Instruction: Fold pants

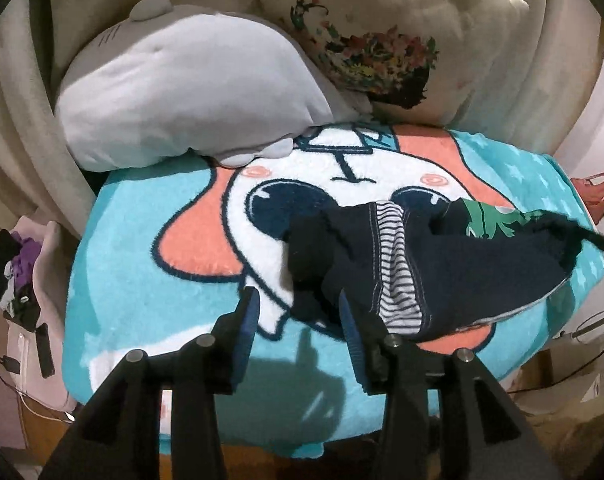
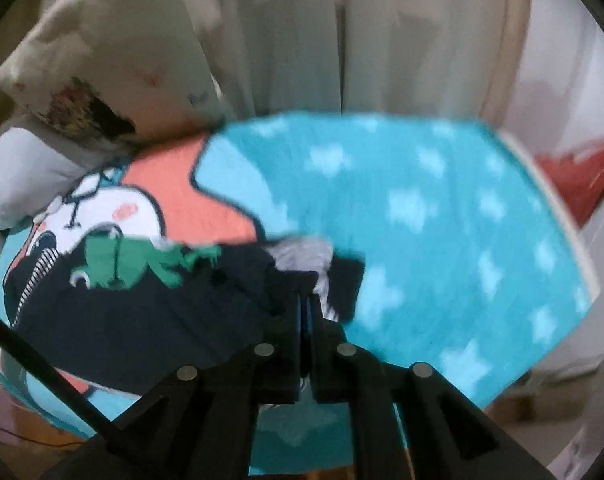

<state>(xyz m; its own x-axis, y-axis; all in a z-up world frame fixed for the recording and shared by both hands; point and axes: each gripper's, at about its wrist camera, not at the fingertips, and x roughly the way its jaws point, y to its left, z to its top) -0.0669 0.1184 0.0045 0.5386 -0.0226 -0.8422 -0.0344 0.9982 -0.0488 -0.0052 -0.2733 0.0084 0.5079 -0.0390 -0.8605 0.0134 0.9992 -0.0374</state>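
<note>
Small dark navy pants [image 1: 482,264] with a striped lining and a green animal print lie crumpled on a teal cartoon blanket [image 1: 141,288]. My left gripper [image 1: 297,314] stands open just in front of their left end. Only blanket shows between its blue pads, and its right finger [image 1: 352,320] is close beside the cloth. In the blurred right wrist view, my right gripper [image 2: 308,300] is shut with its tips pinching the right edge of the pants [image 2: 141,308]. There the cloth bunches up and shows its grey inside.
A grey plush pillow [image 1: 181,92] and a floral cushion [image 1: 382,28] lean against pale curtains at the back of the blanket. Clutter and cables [image 1: 17,280] sit off the left edge, something red [image 1: 594,196] off the right. A thin black rod [image 2: 41,368] crosses the lower left.
</note>
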